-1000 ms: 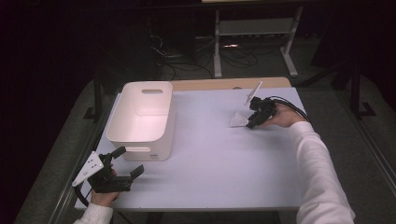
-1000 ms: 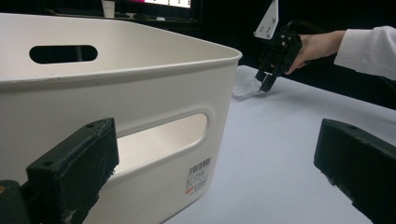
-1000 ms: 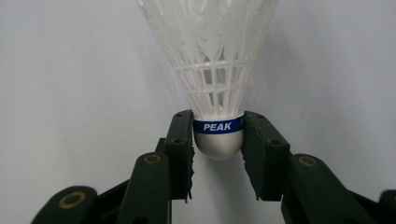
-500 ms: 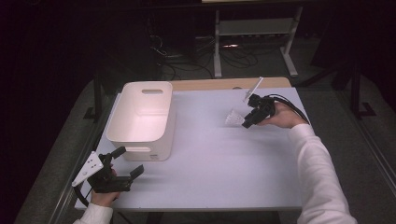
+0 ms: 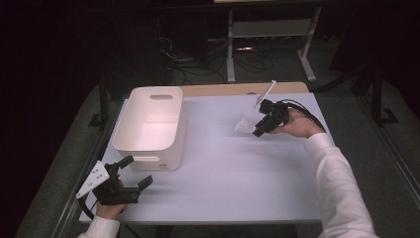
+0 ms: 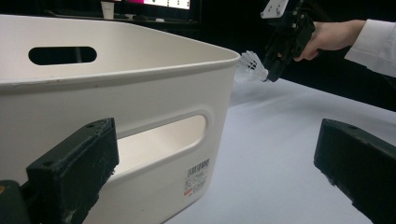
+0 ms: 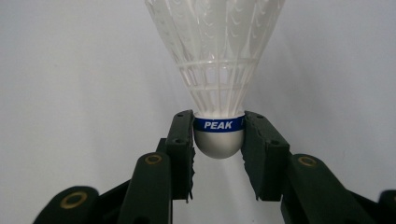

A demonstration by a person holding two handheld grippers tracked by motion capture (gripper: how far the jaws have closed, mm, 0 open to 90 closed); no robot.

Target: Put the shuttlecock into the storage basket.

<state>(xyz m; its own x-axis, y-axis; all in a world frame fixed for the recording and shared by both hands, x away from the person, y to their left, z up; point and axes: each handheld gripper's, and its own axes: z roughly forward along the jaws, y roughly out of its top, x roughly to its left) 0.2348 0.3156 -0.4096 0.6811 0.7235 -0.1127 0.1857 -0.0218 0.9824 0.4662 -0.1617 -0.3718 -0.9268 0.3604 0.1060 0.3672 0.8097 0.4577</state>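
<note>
High view: my right claw (image 5: 258, 130) pinches shuttlecock (image 5: 243, 125), now lifted off worktop (image 5: 237, 178) where it sat a second ago; white bin (image 5: 151, 126) well to its left. Pick done, carry to bin likely next.

Left claw view: my left claw (image 6: 210, 158) wide, empty, bin (image 6: 140, 102) just ahead.

Right claw view: pads squeeze shuttlecock (image 7: 218, 135) cork, feathers pointing away.

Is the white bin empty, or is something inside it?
Empty, as far as visible: the high view shows the white bin with a bare floor; the shuttlecock is outside, in the right gripper.
</note>
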